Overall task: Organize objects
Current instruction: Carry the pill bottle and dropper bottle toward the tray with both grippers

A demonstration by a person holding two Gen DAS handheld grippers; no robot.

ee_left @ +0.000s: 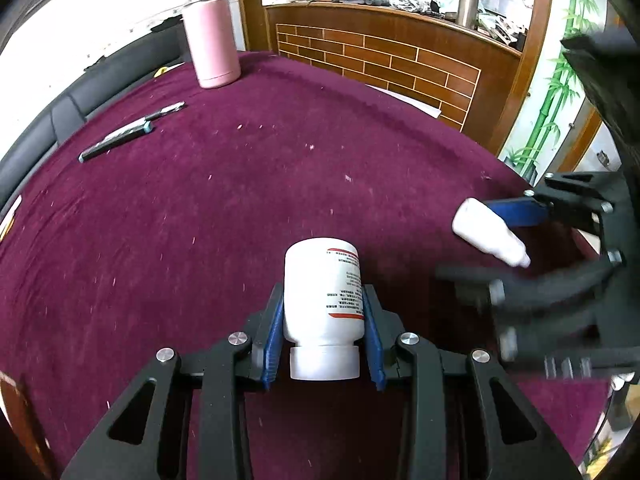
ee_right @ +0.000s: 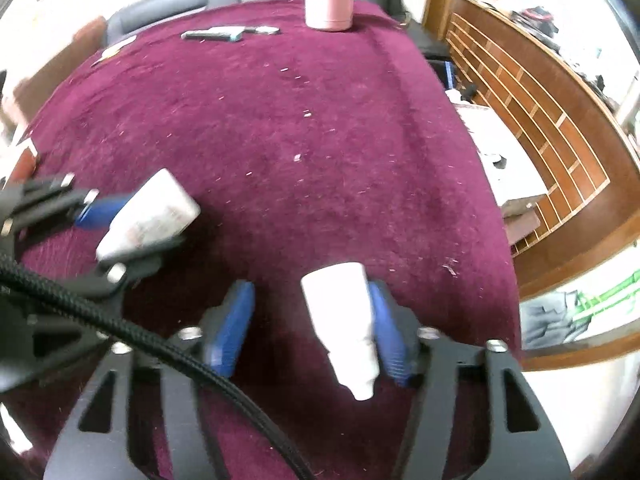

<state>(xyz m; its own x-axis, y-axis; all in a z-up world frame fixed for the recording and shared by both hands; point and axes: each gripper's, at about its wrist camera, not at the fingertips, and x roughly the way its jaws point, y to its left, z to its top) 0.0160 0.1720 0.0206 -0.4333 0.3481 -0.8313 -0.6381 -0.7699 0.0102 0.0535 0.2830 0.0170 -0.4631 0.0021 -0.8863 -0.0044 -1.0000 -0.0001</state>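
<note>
Over a maroon tablecloth (ee_left: 240,184), the left gripper (ee_left: 323,336) is clamping a white pill bottle (ee_left: 323,300), cap toward the camera, both blue pads pressing its sides. Only the right wrist view is revealing that the right gripper (ee_right: 308,328) is not yet clenching: a small white dropper bottle (ee_right: 348,328) is leaning on the right pad (ee_right: 386,332) while the left pad is standing apart. Two white bottles are showing, plus one pink flask (ee_left: 211,36) and two pens (ee_left: 120,134) at the far left. Both grippers are angling steeply downward.
</note>
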